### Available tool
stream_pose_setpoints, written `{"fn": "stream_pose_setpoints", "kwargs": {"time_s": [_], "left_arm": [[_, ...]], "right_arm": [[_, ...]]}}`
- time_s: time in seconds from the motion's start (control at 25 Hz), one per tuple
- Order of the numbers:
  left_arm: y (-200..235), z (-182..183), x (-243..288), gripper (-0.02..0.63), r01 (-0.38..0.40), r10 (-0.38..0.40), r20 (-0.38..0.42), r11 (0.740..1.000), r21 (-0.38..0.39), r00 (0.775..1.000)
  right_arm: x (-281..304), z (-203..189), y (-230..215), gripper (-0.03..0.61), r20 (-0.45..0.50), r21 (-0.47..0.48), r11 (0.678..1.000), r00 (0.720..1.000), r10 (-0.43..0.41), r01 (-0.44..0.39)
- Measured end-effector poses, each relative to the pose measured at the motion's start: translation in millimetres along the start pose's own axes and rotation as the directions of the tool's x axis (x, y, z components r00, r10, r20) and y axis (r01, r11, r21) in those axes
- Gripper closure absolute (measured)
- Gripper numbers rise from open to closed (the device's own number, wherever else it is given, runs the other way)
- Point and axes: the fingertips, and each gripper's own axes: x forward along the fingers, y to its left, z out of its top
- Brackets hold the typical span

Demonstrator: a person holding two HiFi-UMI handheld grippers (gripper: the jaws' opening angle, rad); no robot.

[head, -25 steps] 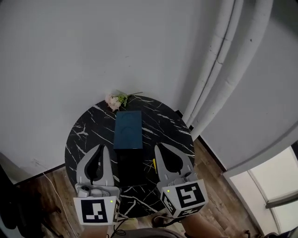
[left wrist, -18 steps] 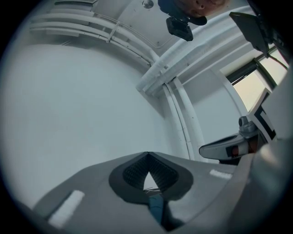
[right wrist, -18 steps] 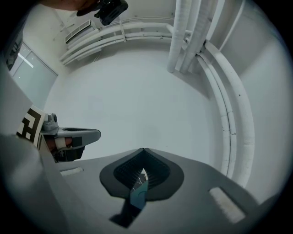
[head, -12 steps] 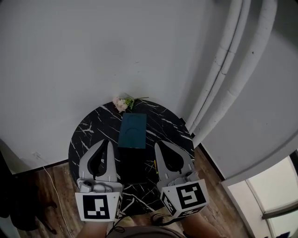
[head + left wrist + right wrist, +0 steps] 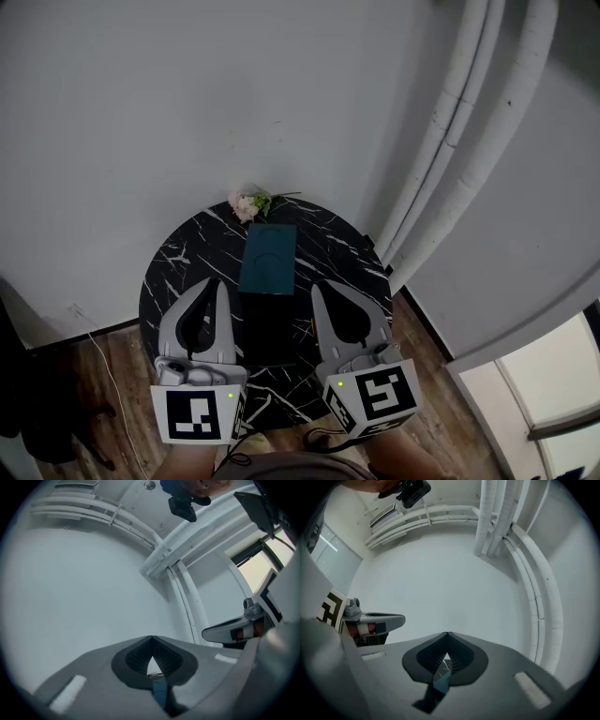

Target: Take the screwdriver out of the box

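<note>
Square black-and-white markers on cubes of left gripper [image 5: 214, 286] and right gripper [image 5: 317, 291]. Faint round emboss on teal box lid [image 5: 268, 259], too small to read. Both pairs of jaws closed tip to tip, gripping nothing, flanking black box base [image 5: 267, 328] on round marble table [image 5: 169, 272]. Thin yellow screwdriver [image 5: 307, 328] apparently on table just right of base, hard to make out. Flowers [image 5: 250, 202] at far edge by wall. White pipes [image 5: 459, 131] on right.

We seem to be in a plain indoor room: a round black marble tabletop [image 5: 178, 272] on wood flooring [image 5: 112, 370], white wall [image 5: 141, 103] behind, white pipes [image 5: 450, 131] beside it.
</note>
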Motion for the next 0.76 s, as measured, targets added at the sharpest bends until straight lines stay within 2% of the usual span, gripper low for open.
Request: {"fn": "stream_pose_setpoints", "kwargs": {"time_s": [0.76], "left_arm": [[-4.4, -2.3, -0.8, 0.613, 0.018, -0.018, -0.01, 1.0, 0.006, 1.0]], "right_arm": [[-1.1, -3.6, 1.4, 0.554, -0.008, 0.004, 1.0, 1.0, 0.001, -0.001]]}}
